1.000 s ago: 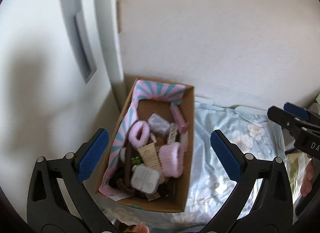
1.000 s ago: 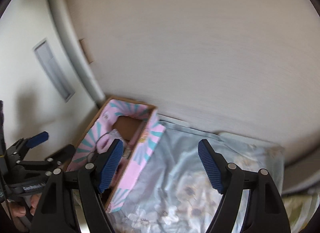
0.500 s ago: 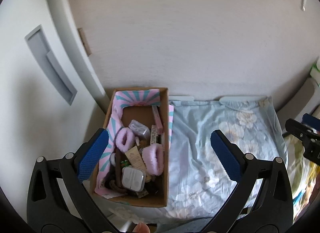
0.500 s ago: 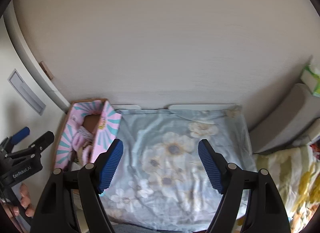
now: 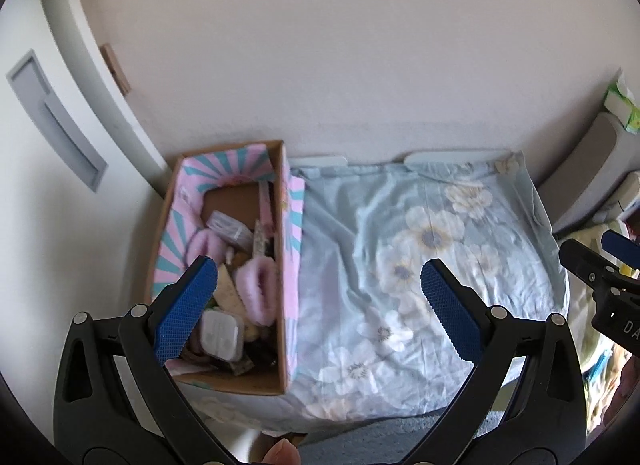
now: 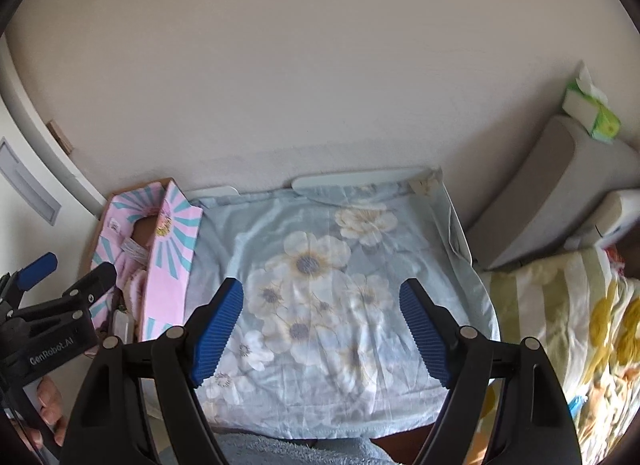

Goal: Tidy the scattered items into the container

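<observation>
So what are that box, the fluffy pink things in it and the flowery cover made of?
The box looks like corrugated cardboard: raw brown, matte edges, with a printed pink-and-teal paper lining. The fluffy pink things seem to be plush or faux fur, judging by their fuzzy, soft outline. The flowery cover looks like thin woven fabric, probably cotton or polyester: matte, with fine creases.
</observation>
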